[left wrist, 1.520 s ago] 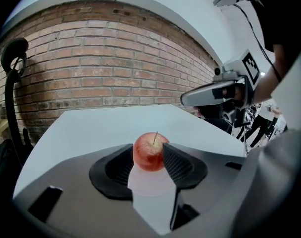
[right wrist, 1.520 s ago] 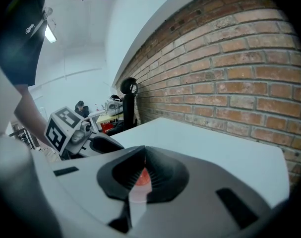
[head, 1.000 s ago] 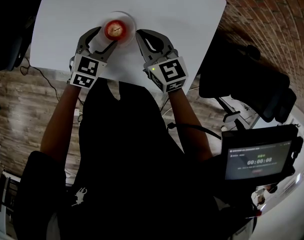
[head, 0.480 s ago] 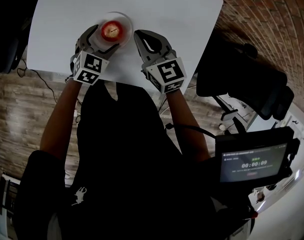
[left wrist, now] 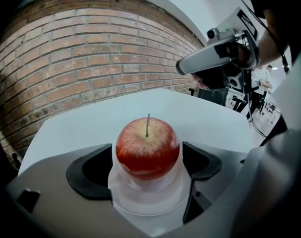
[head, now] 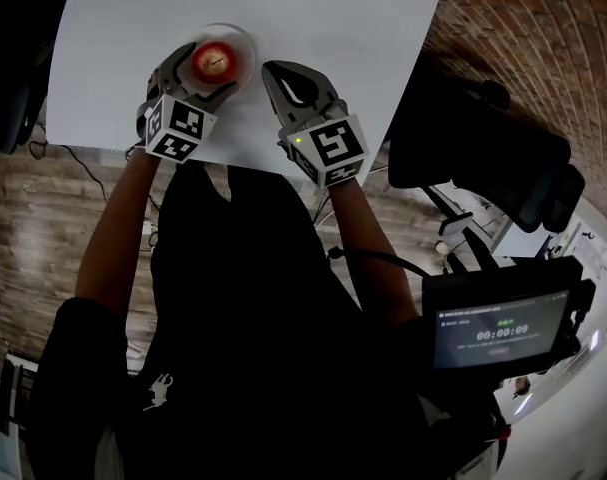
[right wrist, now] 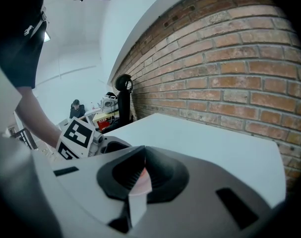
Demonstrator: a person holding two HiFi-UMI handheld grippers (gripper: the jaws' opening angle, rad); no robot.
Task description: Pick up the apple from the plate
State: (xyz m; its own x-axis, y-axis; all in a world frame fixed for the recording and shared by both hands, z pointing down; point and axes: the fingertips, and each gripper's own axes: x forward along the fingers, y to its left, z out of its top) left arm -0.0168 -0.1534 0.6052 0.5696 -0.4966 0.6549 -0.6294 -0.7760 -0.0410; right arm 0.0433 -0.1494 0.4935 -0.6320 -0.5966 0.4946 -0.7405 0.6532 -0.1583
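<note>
A: Nearest first. Left gripper?
B: Left gripper (head: 212, 68) is tilted down over the plate (left wrist: 146, 206), jaws spread wide and gripping nothing.

A: Apple?
B: Apple (left wrist: 148, 150) is red, stem up, and sits at the plate's middle, right between those jaws. The black pads (left wrist: 93, 170) are just beside its flanks, and I can't see them pressing.

A: Right gripper?
B: Right gripper (head: 276, 72) is just beside the plate on the person's right. Its jaws are closed together and empty, tips pointing toward the plate. A sliver of red shows through the slit between them.

A: What's under the plate?
B: White table (head: 323, 18). The plate sits near the edge closest to the person.

A: Beyond the plate?
B: Brick wall (left wrist: 90, 58), past the table's far edge.
</note>
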